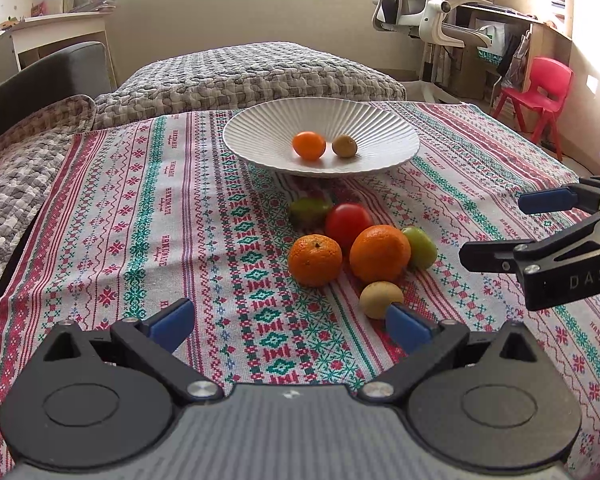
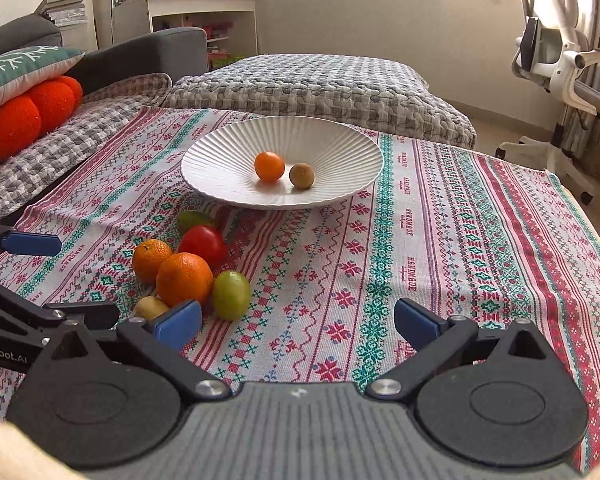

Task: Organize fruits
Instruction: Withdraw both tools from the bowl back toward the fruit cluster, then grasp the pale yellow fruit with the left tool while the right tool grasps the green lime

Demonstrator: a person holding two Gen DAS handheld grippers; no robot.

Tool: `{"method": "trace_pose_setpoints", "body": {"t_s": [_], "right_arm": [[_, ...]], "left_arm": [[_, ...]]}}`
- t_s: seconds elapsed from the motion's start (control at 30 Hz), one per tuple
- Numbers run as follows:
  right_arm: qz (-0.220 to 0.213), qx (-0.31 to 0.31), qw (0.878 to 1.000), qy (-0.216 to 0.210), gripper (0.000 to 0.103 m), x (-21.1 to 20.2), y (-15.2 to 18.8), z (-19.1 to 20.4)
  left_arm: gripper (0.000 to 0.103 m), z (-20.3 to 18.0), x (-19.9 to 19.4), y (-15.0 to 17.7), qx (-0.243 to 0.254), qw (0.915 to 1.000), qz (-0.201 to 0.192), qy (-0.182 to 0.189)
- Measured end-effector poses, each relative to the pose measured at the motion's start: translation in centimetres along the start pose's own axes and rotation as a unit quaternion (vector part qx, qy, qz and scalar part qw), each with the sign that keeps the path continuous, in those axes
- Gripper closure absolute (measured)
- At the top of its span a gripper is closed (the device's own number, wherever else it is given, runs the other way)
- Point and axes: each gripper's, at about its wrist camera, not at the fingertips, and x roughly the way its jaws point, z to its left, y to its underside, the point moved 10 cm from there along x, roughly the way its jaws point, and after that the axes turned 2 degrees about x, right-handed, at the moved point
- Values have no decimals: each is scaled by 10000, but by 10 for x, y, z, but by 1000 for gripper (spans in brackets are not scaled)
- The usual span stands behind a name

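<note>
Left wrist view: the left gripper, jaws wide and empty, hovers over the patterned tablecloth on the counter. A small yellow-tan fruit lies just beside its right fingertip, nearest of a loose cluster: two round oranges, a red tomato-like fruit and two green fruits. Beyond them sits the ribbed white bowl, holding a small orange and a brown fruit.

Right wrist view: the right gripper, jaws also wide and empty, has the cluster ahead to its left, a green fruit closest. By this judgement, either gripper could reach; neighbouring fruits crowd any grasp.
</note>
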Motion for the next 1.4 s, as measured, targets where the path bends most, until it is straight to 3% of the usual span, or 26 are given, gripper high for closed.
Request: {"method": "trace_pose_setpoints", "body": {"t_s": [0.37,0.57,0.9,1.4], "right_arm": [[234,-227,9995,-5,0,13,18,-4],[219,-348,9991,-45,0,18,19,-5],[242,-436,9987,-76,1,25,17,-4],[230,-571,9978,-255,6,30,11,14]], "left_arm": [[11,-22,13,10,-158,9992,7,380],[30,-31,14,5,-148,9986,-125,499],[82,-46,16,0,9,9963,-134,853],[83,-32,9,1,117,9976,-13,681]]}}
